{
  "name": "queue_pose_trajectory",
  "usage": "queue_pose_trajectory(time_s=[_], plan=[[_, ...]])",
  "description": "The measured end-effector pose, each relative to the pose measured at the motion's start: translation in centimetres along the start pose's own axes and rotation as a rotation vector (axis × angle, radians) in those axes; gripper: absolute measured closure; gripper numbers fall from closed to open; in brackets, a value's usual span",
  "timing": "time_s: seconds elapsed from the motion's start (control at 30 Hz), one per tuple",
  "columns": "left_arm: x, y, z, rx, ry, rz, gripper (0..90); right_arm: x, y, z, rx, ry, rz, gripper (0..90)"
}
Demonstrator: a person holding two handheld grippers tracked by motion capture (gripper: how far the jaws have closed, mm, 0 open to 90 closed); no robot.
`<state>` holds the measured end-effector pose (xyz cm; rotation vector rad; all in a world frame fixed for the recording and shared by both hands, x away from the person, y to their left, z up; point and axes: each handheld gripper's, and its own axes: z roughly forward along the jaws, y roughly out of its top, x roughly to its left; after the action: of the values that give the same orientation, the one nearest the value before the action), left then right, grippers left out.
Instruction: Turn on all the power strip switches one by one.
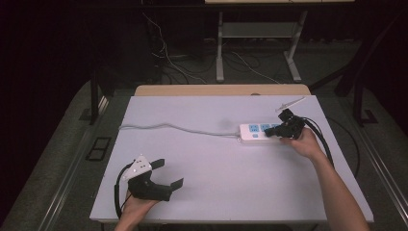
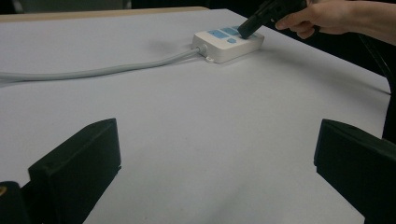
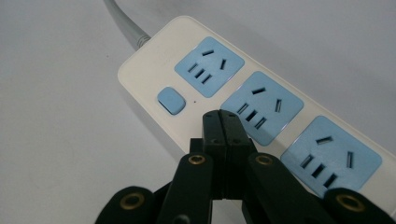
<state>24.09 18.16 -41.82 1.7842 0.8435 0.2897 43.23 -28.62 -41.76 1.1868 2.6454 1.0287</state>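
The left gripper [image 1: 166,174] rests low at the near edge of the tabletop [image 1: 216,163], its jaws spread wide and empty, apparently parked out of the way while the other hand works. Farther off, at the right side, the right gripper [image 3: 220,122] has its jaws pressed together into a single narrow tip over the white power strip [image 1: 255,133], just beside the blue switch [image 3: 171,100]. That looks like a poking pose meant for pressing the button. The strip's grey cord [image 1: 178,127] trails left across the plain pale surface. Beyond lie a dark room, grey carpet [image 1: 57,159], loose cables and a desk frame [image 1: 260,43].
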Motion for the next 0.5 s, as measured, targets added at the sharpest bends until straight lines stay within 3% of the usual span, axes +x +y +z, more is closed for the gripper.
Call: queue_pose_trajectory(time_s=[0.4,0.5], plan=[[0.02,0.01,0.05,0.002,0.000,0.002,0.0,0.17,-0.13,0.02,0.000,-0.007,-0.012,90.0],[-0.01,-0.01,0.10,0.006,-0.001,0.005,0.0,-0.09,-0.39,-0.02,-0.018,0.008,0.008,90.0]])
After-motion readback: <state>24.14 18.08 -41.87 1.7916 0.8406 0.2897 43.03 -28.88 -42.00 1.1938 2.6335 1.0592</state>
